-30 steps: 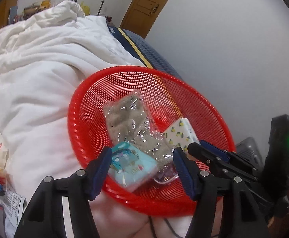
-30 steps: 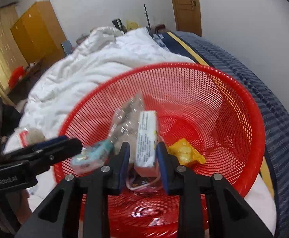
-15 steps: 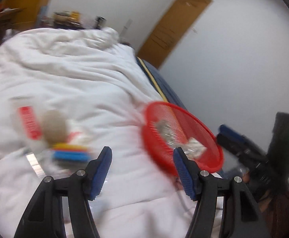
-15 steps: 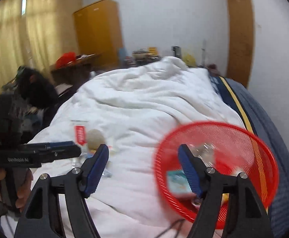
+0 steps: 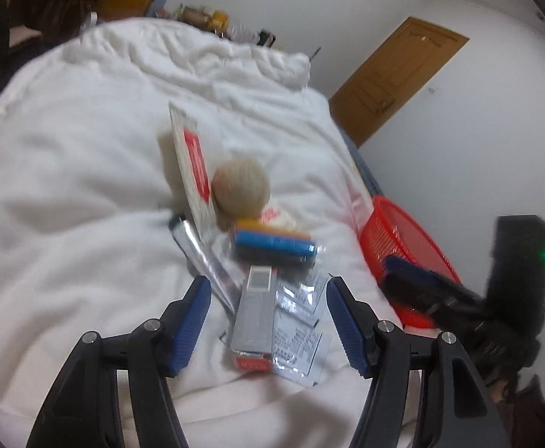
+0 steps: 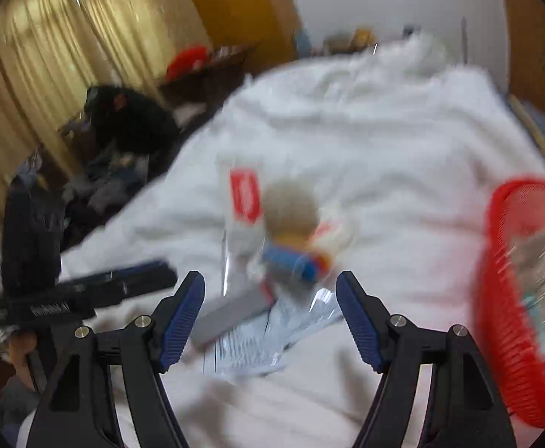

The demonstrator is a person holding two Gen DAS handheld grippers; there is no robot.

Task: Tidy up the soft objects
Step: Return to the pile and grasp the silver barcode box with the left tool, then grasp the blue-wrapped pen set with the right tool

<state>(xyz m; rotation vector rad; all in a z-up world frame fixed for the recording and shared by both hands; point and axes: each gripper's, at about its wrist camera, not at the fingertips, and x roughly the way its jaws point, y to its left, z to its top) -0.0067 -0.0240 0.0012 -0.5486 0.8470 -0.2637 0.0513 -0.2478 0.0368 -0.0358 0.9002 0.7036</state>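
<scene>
A heap of small items lies on the white duvet (image 5: pixel 70 186): a beige puff (image 5: pixel 240 186), a white packet with a red label (image 5: pixel 194 164), a blue and yellow sponge pack (image 5: pixel 272 244), a silver tube (image 5: pixel 205 254), a grey box (image 5: pixel 253 310) and a clear printed packet (image 5: pixel 302 332). My left gripper (image 5: pixel 267 298) hangs open above the grey box, holding nothing. My right gripper (image 6: pixel 269 287) is open and empty too, over the same blurred heap, with the grey box (image 6: pixel 231 313) below it. The red mesh basket (image 5: pixel 403 239) sits to the right (image 6: pixel 515 298) with packets inside.
A wooden door (image 5: pixel 395 78) and white wall stand behind the bed. To the left of the bed are a dark cluttered desk (image 6: pixel 130 127), yellow curtains (image 6: pixel 29 74) and an orange wardrobe (image 6: pixel 235 7). Each gripper shows at the edge of the other's view.
Both grippers swung left from over the red basket to the heap on the duvet. The right gripper let go of the white packet in the basket and now stands open.
</scene>
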